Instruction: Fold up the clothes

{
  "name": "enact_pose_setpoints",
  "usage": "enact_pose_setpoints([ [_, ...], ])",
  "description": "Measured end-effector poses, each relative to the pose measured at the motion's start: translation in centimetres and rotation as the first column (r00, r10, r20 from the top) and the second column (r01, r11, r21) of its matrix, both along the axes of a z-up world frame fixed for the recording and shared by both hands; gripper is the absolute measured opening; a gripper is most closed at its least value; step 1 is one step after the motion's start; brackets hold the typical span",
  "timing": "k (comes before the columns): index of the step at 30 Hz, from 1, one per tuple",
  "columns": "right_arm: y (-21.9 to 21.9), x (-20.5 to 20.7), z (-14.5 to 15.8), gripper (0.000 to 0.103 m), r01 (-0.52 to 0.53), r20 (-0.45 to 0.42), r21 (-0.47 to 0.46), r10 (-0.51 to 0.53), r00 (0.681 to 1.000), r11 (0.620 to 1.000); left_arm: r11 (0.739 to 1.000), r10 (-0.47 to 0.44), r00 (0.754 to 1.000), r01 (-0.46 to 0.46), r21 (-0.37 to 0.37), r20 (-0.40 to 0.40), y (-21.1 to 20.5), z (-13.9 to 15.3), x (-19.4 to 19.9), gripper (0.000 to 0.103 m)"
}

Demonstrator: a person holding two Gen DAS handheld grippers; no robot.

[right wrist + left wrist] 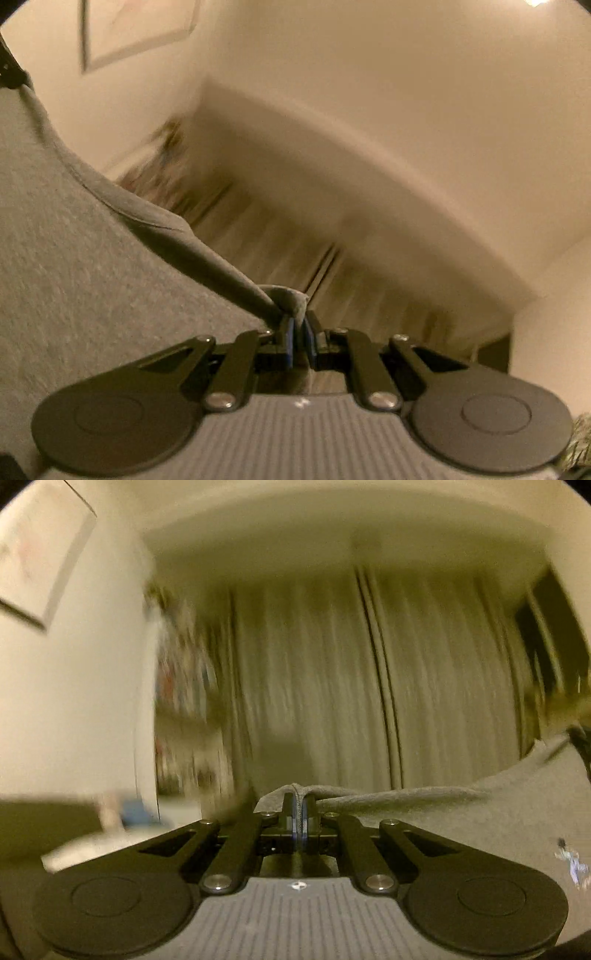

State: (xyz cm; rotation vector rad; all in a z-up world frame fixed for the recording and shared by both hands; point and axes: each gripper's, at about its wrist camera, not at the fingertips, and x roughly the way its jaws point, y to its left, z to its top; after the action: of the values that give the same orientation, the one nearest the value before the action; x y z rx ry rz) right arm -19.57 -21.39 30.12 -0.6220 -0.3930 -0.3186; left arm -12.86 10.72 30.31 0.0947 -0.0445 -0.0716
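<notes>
A grey knit garment (498,812) hangs stretched in the air between my two grippers. In the left wrist view my left gripper (299,805) is shut on a bunched corner of it, and the cloth runs off to the right. A small printed patch (572,864) shows on the fabric at the far right. In the right wrist view my right gripper (298,325) is shut on another corner, with the grey garment (74,258) spreading out to the left and its hem taut up toward the top left. Both views are blurred by motion.
Pale curtains (314,683) hang ahead of the left gripper, with a crowded bookshelf (184,701) and a white wall with a framed picture (40,554) to the left. The right wrist view tilts up at the ceiling (406,92) and a framed picture (136,26).
</notes>
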Motion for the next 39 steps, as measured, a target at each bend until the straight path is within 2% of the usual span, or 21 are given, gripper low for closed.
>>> enact_pose_setpoints([
  [4, -0.7, 10.2, -8.4, 0.008, 0.041, -0.245, -0.055, -0.054, 0.968, 0.998, 0.999, 0.027, 0.978, -0.022, 0.028, -0.207, -1.5, -6.2, 11.0, 0.003],
  [6, -0.8, 15.1, -11.7, 0.007, 0.048, -0.324, -0.044, -0.06, 0.944, 0.998, 0.996, 0.077, 0.966, -0.061, 0.071, -0.247, -2.4, -8.4, 16.4, 0.003],
  [8, -0.9, 20.0, -15.0, 0.007, 0.055, -0.399, -0.029, -0.062, 0.915, 0.998, 0.984, 0.131, 0.95, -0.09, 0.155, -0.282, -4.0, -10.6, 22.3, 0.003],
  [10, -1.0, 24.1, -17.2, 0.007, 0.066, -0.455, 0.015, -0.052, 0.889, 0.998, 0.981, 0.154, 0.911, -0.093, 0.173, -0.382, -4.9, -14.3, 27.3, 0.003],
  [13, -0.1, 30.0, -21.9, 0.007, 0.107, -0.529, -0.021, -0.101, 0.842, 0.994, 0.982, 0.154, 0.84, -0.071, 0.176, -0.521, -5.1, -20.7, 31.2, 0.003],
  [15, 1.7, 34.5, -26.6, 0.007, 0.114, -0.607, -0.059, -0.126, 0.785, 0.992, 0.985, 0.14, 0.783, -0.045, 0.168, -0.606, -4.8, -24.8, 33.1, 0.004],
  [16, 2.5, 36.1, -29.0, 0.007, 0.114, -0.649, -0.092, -0.146, 0.747, 0.989, 0.987, 0.127, 0.754, -0.031, 0.158, -0.644, -4.7, -26.7, 33.8, 0.009],
  [17, 3.2, 37.2, -30.8, 0.007, 0.109, -0.69, -0.128, -0.167, 0.704, 0.986, 0.992, 0.096, 0.737, -0.016, 0.125, -0.669, -4.2, -27.7, 33.7, 0.012],
  [20, 3.6, 39.3, -35.3, 0.008, 0.072, -0.785, -0.191, -0.196, 0.588, 0.979, 0.999, 0.043, 0.738, -0.048, 0.012, -0.674, -0.6, -27.0, 33.1, 0.037],
  [21, 3.3, 38.9, -36.0, 0.009, 0.067, -0.81, -0.165, -0.174, 0.56, 0.984, 0.997, 0.018, 0.737, -0.06, -0.039, -0.676, 0.6, -26.3, 32.6, 0.045],
  [23, 1.5, 39.3, -35.7, 0.015, 0.082, -0.841, -0.051, -0.087, 0.534, 0.995, 0.986, -0.001, 0.751, -0.108, -0.124, -0.661, 3.5, -25.2, 32.0, 0.048],
  [25, -1.2, 38.6, -33.5, 0.03, 0.107, -0.843, 0.081, 0.011, 0.538, 0.991, 0.969, -0.017, 0.771, -0.145, -0.202, -0.637, 6.6, -23.8, 31.2, 0.056],
  [26, -2.8, 38.5, -32.0, 0.031, 0.116, -0.835, 0.148, 0.061, 0.546, 0.982, 0.959, -0.031, 0.77, -0.157, -0.238, -0.637, 7.5, -24.0, 31.2, 0.056],
  [28, -5.8, 38.4, -29.3, 0.034, 0.168, -0.819, 0.266, 0.131, 0.558, 0.949, 0.945, -0.081, 0.748, -0.152, -0.289, -0.659, 8.3, -25.2, 31.6, 0.056],
  [30, -8.4, 38.7, -27.3, 0.036, 0.207, -0.831, 0.355, 0.207, 0.516, 0.912, 0.962, -0.095, 0.721, -0.11, -0.248, -0.687, 7.2, -26.7, 31.9, 0.056],
  [32, -10.4, 38.7, -27.8, 0.036, 0.241, -0.852, 0.378, 0.234, 0.468, 0.894, 0.977, -0.093, 0.714, -0.068, -0.201, -0.694, 5.3, -28.2, 32.0, 0.056],
  [33, -11.1, 38.7, -28.5, 0.037, 0.257, -0.866, 0.377, 0.24, 0.439, 0.89, 0.977, -0.122, 0.71, -0.039, -0.211, -0.694, 4.5, -28.5, 32.0, 0.056],
  [35, -12.4, 38.6, -30.4, 0.036, 0.291, -0.88, 0.423, 0.313, 0.357, 0.858, 0.963, -0.207, 0.708, 0.023, -0.27, -0.675, 3.0, -28.9, 31.9, 0.056],
  [37, -13.8, 37.7, -31.0, 0.035, 0.289, -0.827, 0.531, 0.412, 0.383, 0.797, 0.959, -0.229, 0.707, 0.046, -0.28, -0.669, 1.5, -29.6, 32.5, 0.056],
  [38, -14.7, 37.4, -30.8, 0.036, 0.3, -0.803, 0.576, 0.457, 0.384, 0.76, 0.963, -0.217, 0.711, 0.045, -0.266, -0.669, 0.9, -29.7, 32.6, 0.056],
  [39, -15.6, 37.3, -30.5, 0.036, 0.312, -0.767, 0.631, 0.512, 0.387, 0.71, 0.967, -0.206, 0.715, 0.044, -0.252, -0.669, 0.2, -29.8, 32.8, 0.052],
])
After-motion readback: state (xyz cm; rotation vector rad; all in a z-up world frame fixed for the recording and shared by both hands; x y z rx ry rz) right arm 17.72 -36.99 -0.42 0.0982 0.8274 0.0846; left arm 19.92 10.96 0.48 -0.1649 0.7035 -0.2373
